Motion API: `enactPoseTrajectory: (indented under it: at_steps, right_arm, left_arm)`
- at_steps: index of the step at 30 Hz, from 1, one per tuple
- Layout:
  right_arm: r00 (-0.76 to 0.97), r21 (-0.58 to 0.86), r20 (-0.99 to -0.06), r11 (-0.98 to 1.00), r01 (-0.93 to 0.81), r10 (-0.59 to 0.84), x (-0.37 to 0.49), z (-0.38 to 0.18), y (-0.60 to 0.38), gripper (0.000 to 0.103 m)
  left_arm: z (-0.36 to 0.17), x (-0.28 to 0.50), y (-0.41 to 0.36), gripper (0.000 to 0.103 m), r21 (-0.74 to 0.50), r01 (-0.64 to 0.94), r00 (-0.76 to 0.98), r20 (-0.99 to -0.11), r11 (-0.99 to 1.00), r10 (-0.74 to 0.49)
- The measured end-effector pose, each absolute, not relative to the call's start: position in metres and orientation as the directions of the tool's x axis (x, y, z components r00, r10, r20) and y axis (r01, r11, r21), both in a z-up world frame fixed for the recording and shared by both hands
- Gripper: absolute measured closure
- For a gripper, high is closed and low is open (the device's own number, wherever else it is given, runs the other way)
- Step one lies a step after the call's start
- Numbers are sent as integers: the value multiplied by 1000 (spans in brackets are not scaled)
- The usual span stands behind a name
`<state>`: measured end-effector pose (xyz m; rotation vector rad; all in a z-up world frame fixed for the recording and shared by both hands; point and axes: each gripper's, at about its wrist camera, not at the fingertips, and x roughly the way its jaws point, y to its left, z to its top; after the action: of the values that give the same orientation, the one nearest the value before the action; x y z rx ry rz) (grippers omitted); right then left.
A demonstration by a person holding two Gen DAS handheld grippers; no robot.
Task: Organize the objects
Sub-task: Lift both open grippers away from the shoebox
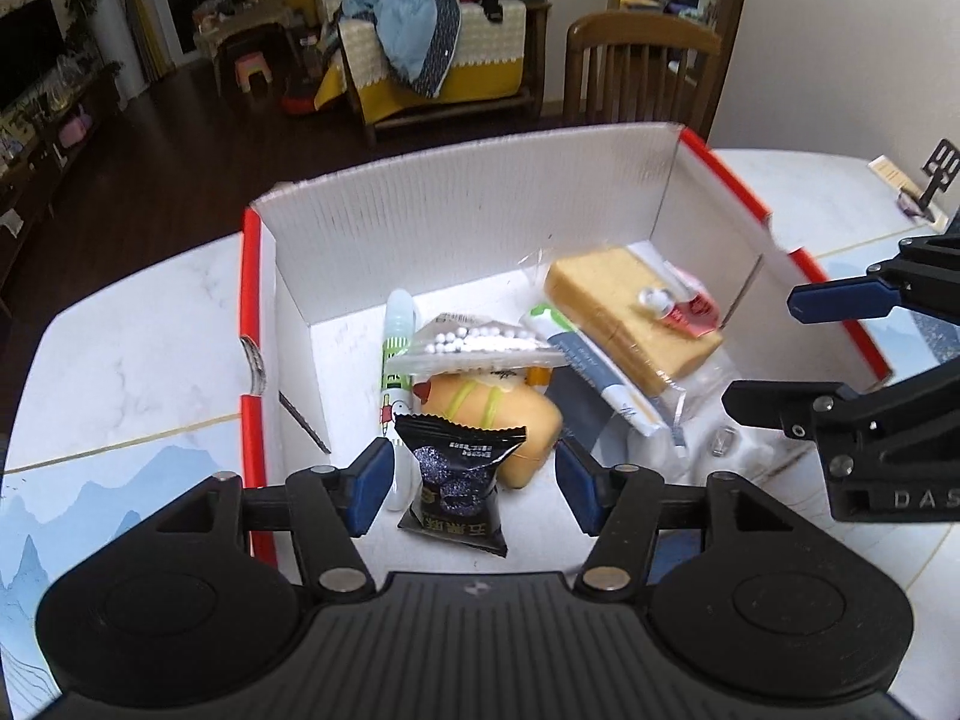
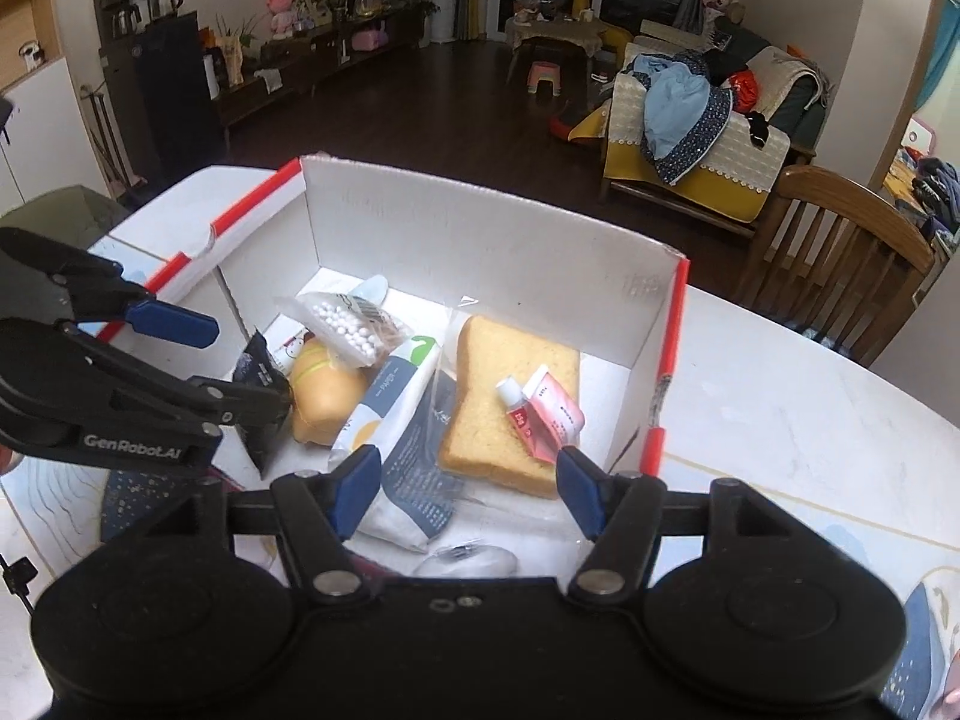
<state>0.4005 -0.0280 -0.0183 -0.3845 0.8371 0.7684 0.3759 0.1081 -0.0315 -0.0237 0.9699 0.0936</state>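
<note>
**Box holds the snacks and sundries**

The white box [image 1: 468,222] on the bench [image 1: 138,360] contains a black snack packet [image 1: 456,480], yellow bun [image 1: 510,420], bead bag [image 1: 480,348], bread slice [image 2: 510,408] and small tubes [image 2: 540,414]. Left gripper [image 1: 474,483] gapes around the packet without touching; right gripper [image 2: 468,492] hangs parted and empty. A wooden chair [image 1: 636,72] stands behind

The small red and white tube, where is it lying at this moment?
The small tube lies on top of the wrapped slice of bread, beside a pink sachet, at the right side of the white box in the right wrist view.
</note>
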Motion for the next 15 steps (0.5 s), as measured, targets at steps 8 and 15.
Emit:
enactPoseTrajectory:
  at_steps: [8, 15]
  right_arm:
    - [442, 19, -746, 679, -734, 498, 380, 8, -45, 34]
    - [458, 36, -717, 685, -728, 525, 359, 26, -63, 28]
  left_arm:
    - [-1, 348, 97, 45, -6, -99, 628, -776, 995, 58]
    - [19, 321, 85, 36, -6, -89, 666, -744, 996, 55]
